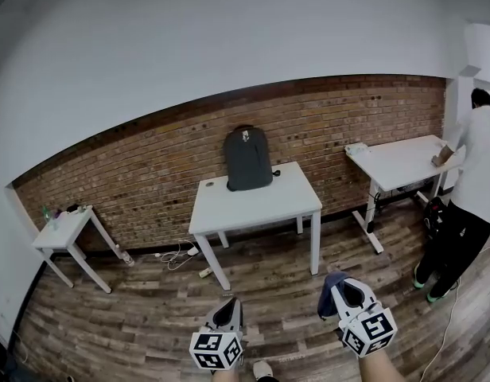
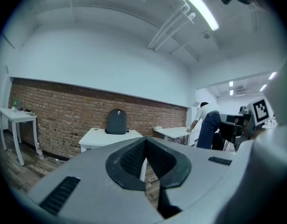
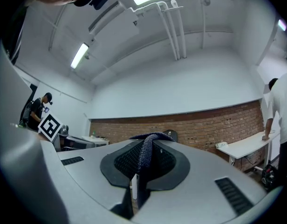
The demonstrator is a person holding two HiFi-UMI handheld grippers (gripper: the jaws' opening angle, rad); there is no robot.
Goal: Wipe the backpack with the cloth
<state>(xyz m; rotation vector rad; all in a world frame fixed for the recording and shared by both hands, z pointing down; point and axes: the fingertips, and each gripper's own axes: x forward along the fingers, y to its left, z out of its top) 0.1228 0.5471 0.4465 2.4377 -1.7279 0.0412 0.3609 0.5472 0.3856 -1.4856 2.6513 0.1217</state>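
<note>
The backpack (image 1: 247,159) stands upright at the back of the middle white bench (image 1: 229,209), leaning against the brick wall (image 1: 149,173). Both grippers are held low, side by side over the wooden floor (image 1: 149,309), well apart from that bench. Their noses point forward toward it and their marker cubes face back toward the holder.

The left gripper (image 1: 228,313) has its jaws pressed together at the tips with nothing between them. The right gripper (image 1: 346,294) sits a little higher and further forward. Its jaws are clamped on a dark blue cloth (image 3: 144,155), which pokes up out of the pinch and droops over the left side of the nose.

Off to the right, a person (image 1: 468,189) in a white top bends over another white bench (image 1: 396,161).
</note>
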